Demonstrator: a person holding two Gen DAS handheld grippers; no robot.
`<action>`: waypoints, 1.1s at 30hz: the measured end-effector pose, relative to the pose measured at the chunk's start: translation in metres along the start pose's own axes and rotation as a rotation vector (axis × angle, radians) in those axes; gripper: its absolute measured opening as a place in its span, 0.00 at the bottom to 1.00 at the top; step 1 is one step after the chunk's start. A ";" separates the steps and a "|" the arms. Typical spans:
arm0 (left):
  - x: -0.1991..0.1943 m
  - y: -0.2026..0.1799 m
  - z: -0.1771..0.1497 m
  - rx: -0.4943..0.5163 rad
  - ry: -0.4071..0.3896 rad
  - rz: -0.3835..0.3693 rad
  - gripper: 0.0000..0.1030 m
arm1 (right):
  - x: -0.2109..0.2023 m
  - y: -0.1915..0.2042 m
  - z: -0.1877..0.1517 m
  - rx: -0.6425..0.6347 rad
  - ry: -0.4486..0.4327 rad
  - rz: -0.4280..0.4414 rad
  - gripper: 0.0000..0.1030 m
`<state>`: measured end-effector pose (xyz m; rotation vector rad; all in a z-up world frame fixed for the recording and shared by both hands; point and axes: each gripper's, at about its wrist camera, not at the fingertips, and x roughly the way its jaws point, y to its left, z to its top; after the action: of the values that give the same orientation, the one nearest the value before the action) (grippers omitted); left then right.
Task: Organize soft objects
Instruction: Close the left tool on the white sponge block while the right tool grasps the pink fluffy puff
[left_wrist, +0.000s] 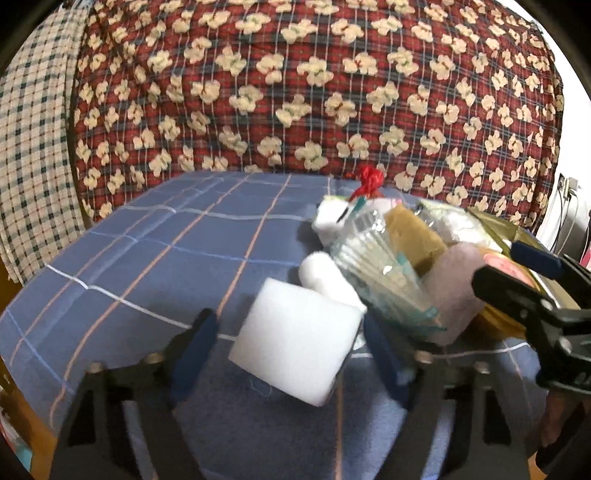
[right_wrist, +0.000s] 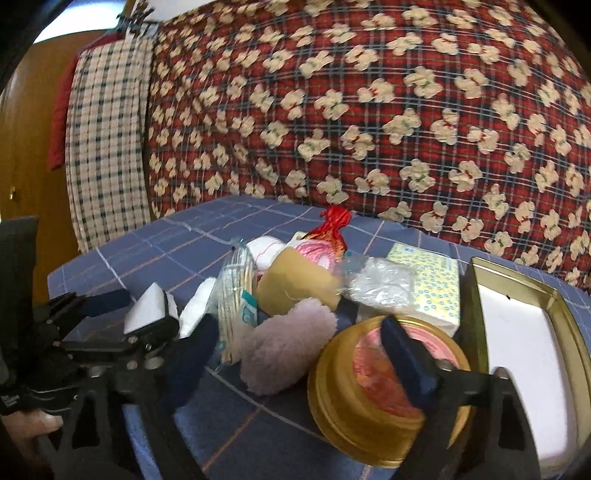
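A white foam block (left_wrist: 295, 341) sits between the fingers of my left gripper (left_wrist: 291, 350), which is open around it; it also shows in the right wrist view (right_wrist: 147, 310). Behind it lies a pile of soft things: a white roll (left_wrist: 319, 275), a clear packet of cotton swabs (left_wrist: 380, 273), a tan sponge (right_wrist: 295, 280), a pale lilac fluffy pad (right_wrist: 288, 349) and a tissue pack (right_wrist: 432, 284). My right gripper (right_wrist: 295, 354) is open over the lilac pad and a round gold tin (right_wrist: 373, 398).
A rectangular gold tin (right_wrist: 524, 332), open with a white inside, stands at the right on the blue checked cloth (left_wrist: 166, 251). A red quilt with cream bears (left_wrist: 314, 85) rises behind. A red-wrapped bundle (right_wrist: 332, 229) lies at the back of the pile.
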<state>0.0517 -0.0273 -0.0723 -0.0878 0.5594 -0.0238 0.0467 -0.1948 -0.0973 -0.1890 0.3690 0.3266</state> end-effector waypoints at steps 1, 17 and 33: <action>0.003 0.001 -0.001 -0.002 0.010 -0.002 0.64 | 0.004 0.003 0.000 -0.012 0.011 0.003 0.77; 0.006 0.008 -0.002 -0.035 0.003 -0.048 0.59 | 0.033 0.020 -0.007 -0.073 0.157 0.046 0.31; -0.004 0.003 0.005 -0.037 -0.058 -0.053 0.56 | 0.009 0.017 0.004 -0.036 0.019 0.088 0.20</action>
<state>0.0511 -0.0240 -0.0661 -0.1393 0.4994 -0.0621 0.0502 -0.1757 -0.0993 -0.2115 0.3912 0.4184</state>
